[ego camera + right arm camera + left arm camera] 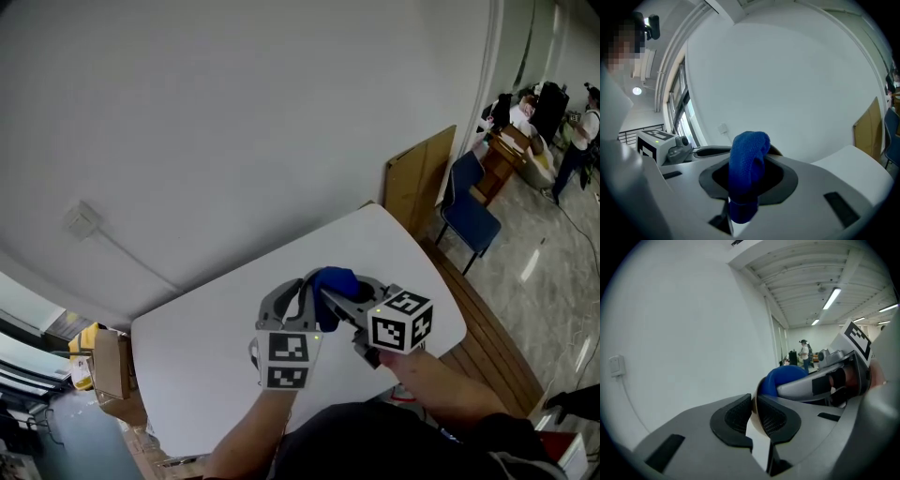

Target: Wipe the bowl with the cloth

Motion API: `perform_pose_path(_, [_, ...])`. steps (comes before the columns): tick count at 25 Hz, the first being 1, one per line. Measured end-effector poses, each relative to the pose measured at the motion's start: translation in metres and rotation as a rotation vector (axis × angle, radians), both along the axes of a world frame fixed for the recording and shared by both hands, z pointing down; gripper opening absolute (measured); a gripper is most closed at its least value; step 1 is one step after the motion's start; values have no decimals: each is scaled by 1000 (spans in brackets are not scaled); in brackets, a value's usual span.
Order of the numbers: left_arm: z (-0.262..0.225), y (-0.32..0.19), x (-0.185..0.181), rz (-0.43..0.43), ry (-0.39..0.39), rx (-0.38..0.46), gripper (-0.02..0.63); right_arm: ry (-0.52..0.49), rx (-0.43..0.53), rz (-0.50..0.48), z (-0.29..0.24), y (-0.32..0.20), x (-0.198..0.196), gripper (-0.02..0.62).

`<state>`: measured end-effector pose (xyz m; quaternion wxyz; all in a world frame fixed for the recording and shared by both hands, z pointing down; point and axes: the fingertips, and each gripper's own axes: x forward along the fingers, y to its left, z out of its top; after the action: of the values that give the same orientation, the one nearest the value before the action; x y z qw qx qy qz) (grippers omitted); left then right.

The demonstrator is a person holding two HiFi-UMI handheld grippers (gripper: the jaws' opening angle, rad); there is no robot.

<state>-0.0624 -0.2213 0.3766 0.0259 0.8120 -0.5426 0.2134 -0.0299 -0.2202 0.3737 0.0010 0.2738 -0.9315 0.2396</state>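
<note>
A white tabletop (216, 347) with rounded corners stands against a plain white wall (234, 112), and its surface is bare where it shows. Left of the tabletop, on the wall, sits a wall socket (82, 219), and a thin cable (131, 255) runs down from it toward the tabletop's far edge. At the tabletop's far right corner a wooden board (419, 178) leans on the wall, and a blue chair (469, 211) stands just beyond it on a pale glossy floor (544, 281). Well beyond the tabletop, down the room, people (525, 112) gather at desks under ceiling strip lights. A cardboard box (112, 366) sits off the tabletop's left corner. Both grippers are held up above the tabletop's near half, close together. The left gripper (754, 422) has its pads drawn together on the thin tan rim of the bowl (753, 408), so the bowl hangs clear of the tabletop. The right gripper (745, 180) is clamped on the blue cloth (747, 159). A bunched fold of the cloth rises past its fingertips and a tail hangs below them. Seen from the left gripper, the cloth bulges just behind the bowl's rim, right against it. From the head view the cloth shows as a blue lump between the two grippers.
</note>
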Motion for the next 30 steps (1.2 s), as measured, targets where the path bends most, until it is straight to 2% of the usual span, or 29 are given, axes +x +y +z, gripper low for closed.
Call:
perform_pose_path(7, [-24,9,-33,-12,42,49,40,43,45,-82,-15,21,-40,77])
perform_pose_path(15, [-41,9,-53,-36,109,81,44,123,71,-144,-7,50,-71,77])
perform_pose_path(21, [-40,16,-60,-42,133,75,43,209,133,-139,-2,52,-62,77])
perform_pose_path(24, [-35,20,-65,-43,119,68,41,246,154,-120,0,49,-54,77])
perform_pose_path(30, [-22,38,-70,-19,64,45,41,235,172,-38,-11,36,-28,77])
